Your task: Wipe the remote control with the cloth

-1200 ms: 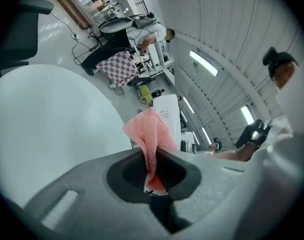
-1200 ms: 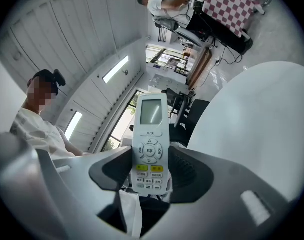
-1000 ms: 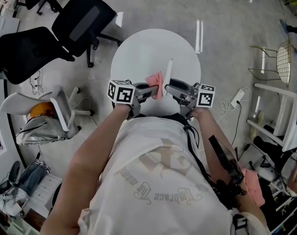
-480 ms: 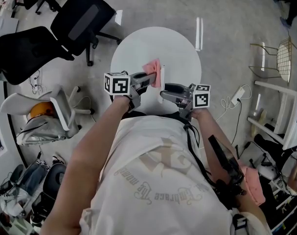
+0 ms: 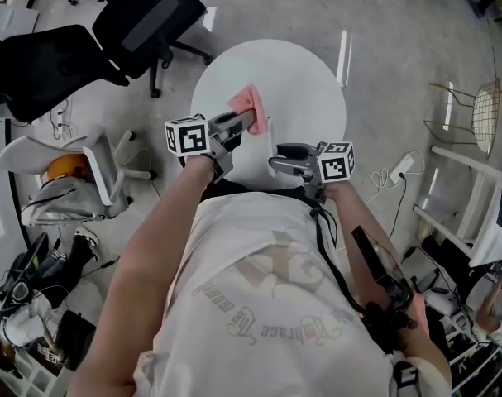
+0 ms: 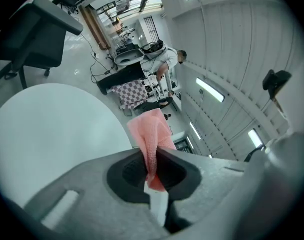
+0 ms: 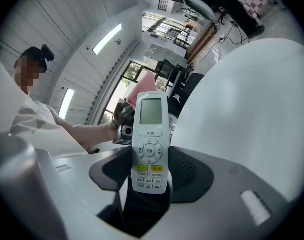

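Head view: over the table (image 5: 308, 77), the left gripper (image 5: 244, 121) holds the cloth (image 5: 245, 100) near the right gripper (image 5: 277, 159). Left gripper view: jaws pinch a fold of the soft, limp cloth. Right gripper view: jaws clamp the remote control (image 7: 150, 139) at its button end — stiff, light, likely slick.

cloth (image 5: 244, 99) drawn away, off remote (image 7: 150, 141) — now apart

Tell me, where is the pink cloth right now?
The pink cloth is pinched in the left hand-held gripper, over the round white table, left of centre in the head view.
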### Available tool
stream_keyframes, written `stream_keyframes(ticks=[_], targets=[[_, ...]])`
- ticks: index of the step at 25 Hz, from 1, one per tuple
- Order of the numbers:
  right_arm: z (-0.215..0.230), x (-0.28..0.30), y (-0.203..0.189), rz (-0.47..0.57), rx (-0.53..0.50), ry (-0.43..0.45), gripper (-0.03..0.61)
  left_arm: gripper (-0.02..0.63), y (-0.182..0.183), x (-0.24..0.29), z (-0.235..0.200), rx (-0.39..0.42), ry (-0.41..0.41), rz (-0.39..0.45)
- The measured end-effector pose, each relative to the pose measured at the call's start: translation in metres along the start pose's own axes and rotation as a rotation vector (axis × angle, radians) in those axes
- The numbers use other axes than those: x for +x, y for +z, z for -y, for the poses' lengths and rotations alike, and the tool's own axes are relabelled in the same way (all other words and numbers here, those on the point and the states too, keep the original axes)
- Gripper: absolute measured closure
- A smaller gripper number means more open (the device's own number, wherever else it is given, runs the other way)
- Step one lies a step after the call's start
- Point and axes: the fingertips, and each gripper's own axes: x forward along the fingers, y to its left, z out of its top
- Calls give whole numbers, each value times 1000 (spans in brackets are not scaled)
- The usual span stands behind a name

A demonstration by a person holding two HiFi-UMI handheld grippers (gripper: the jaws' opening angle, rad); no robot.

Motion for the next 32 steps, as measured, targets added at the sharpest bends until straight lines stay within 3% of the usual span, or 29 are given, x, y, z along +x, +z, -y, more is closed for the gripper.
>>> stream_keyframes(ticks=[13, 22, 28, 32], targets=[[101, -20, -5, -239, 3, -422, 348, 595, -58, -38, -27, -85, 142, 60], [147, -21, -1, -492, -185, -706, 348, 594, -84, -63, -35, -121, 208, 148], [156, -17, 6, -558, -282, -826, 344, 594, -94, -72, -36, -133, 229, 194], [157, -15, 7, -560, -314, -859, 336, 594, -103, -75, -31, -127, 240, 204]])
